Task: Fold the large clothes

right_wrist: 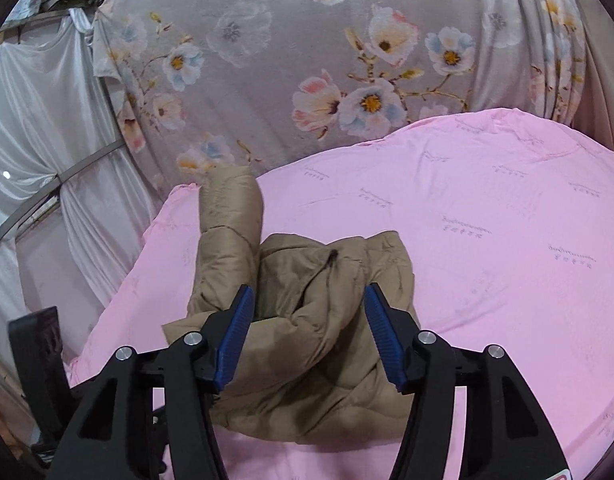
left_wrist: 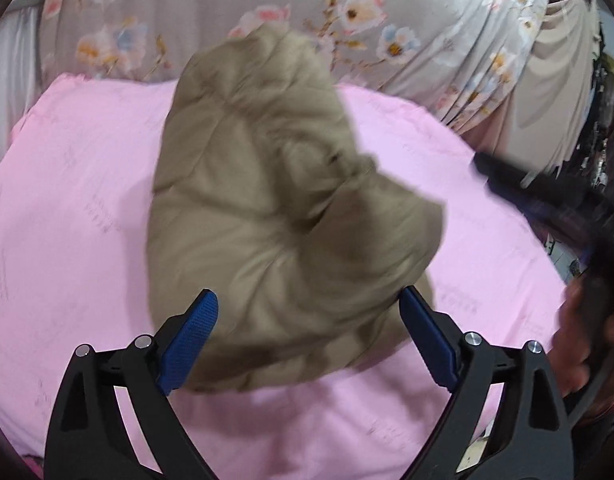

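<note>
One tan puffer jacket [right_wrist: 307, 340] lies bunched on the pink sheet [right_wrist: 487, 240] that covers the bed, and it is the only garment on that sheet. In the right wrist view the jacket sits nearer the sheet's left edge than its right, with one quilted sleeve [right_wrist: 231, 216] standing up from the heap toward the floral curtain [right_wrist: 307, 60] behind the bed. A dark drawstring tip shows near the top of the heap.

Two tools are in play. The left tool [left_wrist: 307, 340] has its two blue pads [left_wrist: 191, 340] spread wide; the jacket [left_wrist: 275, 208] lies beyond and between them, and neither pad presses on the fabric. The right tool [right_wrist: 309, 336] also has its pads [right_wrist: 235, 340] apart, less widely, hanging over the jacket's near folds without pinching them. In the left wrist view the right tool [left_wrist: 547, 196] shows as a dark blurred shape to the right of the jacket, and part of a hand [left_wrist: 579, 340] appears at the right edge, also blurred.

Behind the jacket hang three cloths: the grey floral curtain in the middle, a white drape [right_wrist: 39, 128] to its left, and a beige drape [left_wrist: 563, 92] to its right. No container shows in either view. Left of the jacket, off the sheet's edge, stands a dark object [right_wrist: 39, 364] that cannot be identified.
</note>
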